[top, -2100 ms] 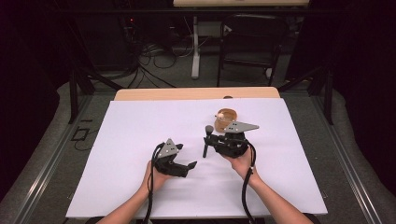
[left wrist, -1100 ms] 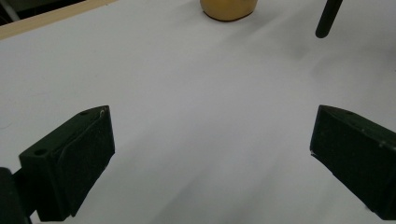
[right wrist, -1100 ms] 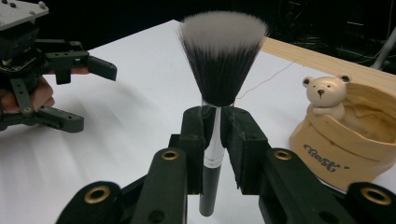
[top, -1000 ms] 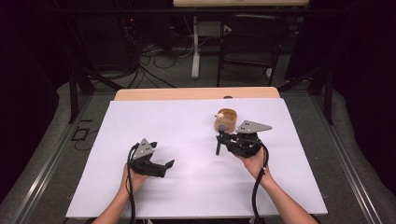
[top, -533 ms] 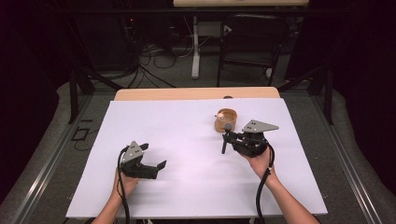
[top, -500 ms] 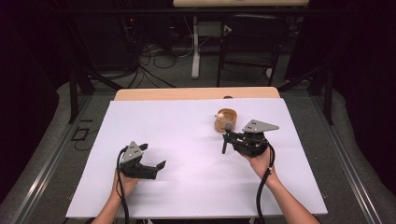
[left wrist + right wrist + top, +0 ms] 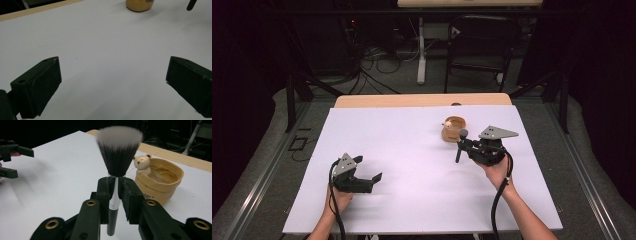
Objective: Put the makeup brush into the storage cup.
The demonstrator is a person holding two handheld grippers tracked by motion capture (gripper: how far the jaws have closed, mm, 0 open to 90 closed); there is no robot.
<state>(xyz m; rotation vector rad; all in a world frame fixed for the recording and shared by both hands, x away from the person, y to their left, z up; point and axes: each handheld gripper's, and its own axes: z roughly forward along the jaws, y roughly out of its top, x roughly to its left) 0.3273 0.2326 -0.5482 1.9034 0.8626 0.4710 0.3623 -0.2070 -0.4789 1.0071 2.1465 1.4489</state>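
A makeup brush [image 7: 117, 150] with black, white-tipped bristles, a silver collar and a black handle stands upright in my right gripper [image 7: 115, 187], which is shut on its collar. In the high view that right gripper [image 7: 468, 146] holds the brush [image 7: 460, 145] just in front of a tan cup [image 7: 454, 128]. The cup [image 7: 162, 182] has a small bear figure [image 7: 142, 162] on its rim. My left gripper [image 7: 368, 169] rests open near the front left of the white table cover [image 7: 412, 150], with nothing between its jaws. In its own view the left gripper [image 7: 113, 75] faces bare cover, with the cup [image 7: 140, 5] far off.
A wooden table edge [image 7: 422, 100] shows beyond the white cover. Behind it stand a dark chair [image 7: 477, 55], a table leg and floor cables. Metal rails run along both sides of the table. The other hand's left gripper [image 7: 10, 160] appears far left in the right gripper view.
The left gripper has drawn left and toward the near edge, still open. The right gripper has shifted right with the brush held in it, staying beside the cup.
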